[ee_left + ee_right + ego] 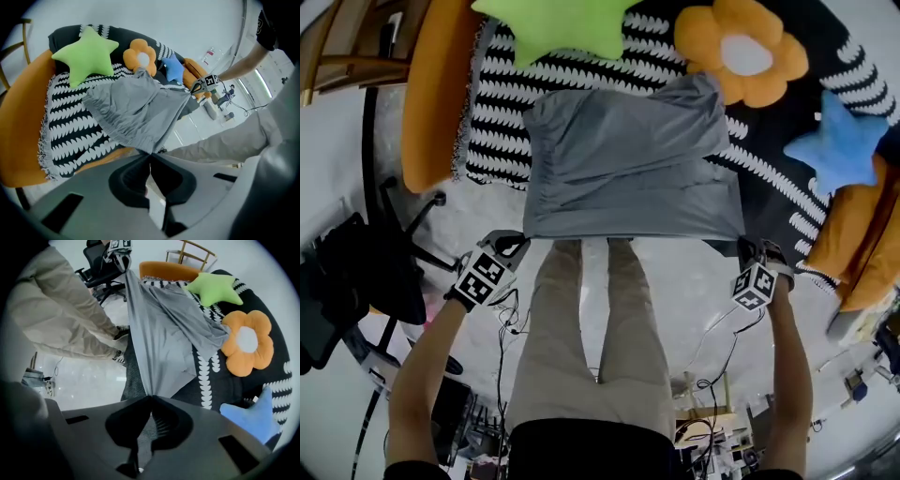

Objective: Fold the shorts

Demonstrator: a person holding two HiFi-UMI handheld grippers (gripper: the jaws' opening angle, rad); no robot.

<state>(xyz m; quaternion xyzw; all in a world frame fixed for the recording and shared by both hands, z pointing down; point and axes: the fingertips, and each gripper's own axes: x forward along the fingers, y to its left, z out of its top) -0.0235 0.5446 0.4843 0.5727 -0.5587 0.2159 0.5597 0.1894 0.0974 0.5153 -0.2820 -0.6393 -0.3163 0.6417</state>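
Head view
- Shorts (628, 169): grey, spread flat and held up by the near hem; the far edge lies on the blanket (502, 103).
- Left tool (514, 244): at the shorts' 8 o'clock corner, closed on the cloth.
- Right tool (746, 247): at the 4 o'clock corner, closed on the cloth.
- Blanket: black and white, draped over an orange sofa (436, 94).
- Green star (558, 23): at 12 o'clock from the shorts.
- Flower (741, 52): orange pillow at 1 o'clock, just beside the shorts' far corner.
- Blue star (844, 141): at 3 o'clock, apart from the shorts.
- Trousers (581, 347): beige, at 6 o'clock under the hem.
- Chair (356, 272): black, at 8 o'clock on the floor.

Left gripper view
- Left tool (151, 154): jaws together, pinching a corner of the shorts (136, 112).
- Shorts: fan out towards 12 o'clock over the blanket (70, 122).
- Right tool (199, 86): at 2 o'clock, on the far corner.
- Pillows: green star (89, 54) at 11 o'clock, flower (140, 56) at 12, blue star (174, 69) at 1.

Right gripper view
- Right tool (151, 398): jaws together, clamping the shorts' (159, 338) corner.
- Shorts: the hem runs taut to 11 o'clock, up to the left tool (121, 254).
- Pillows: green star (213, 287) at 1 o'clock, flower (246, 343) at 3, blue star (255, 418) at 4.
- Trousers (56, 315): at 10 o'clock.
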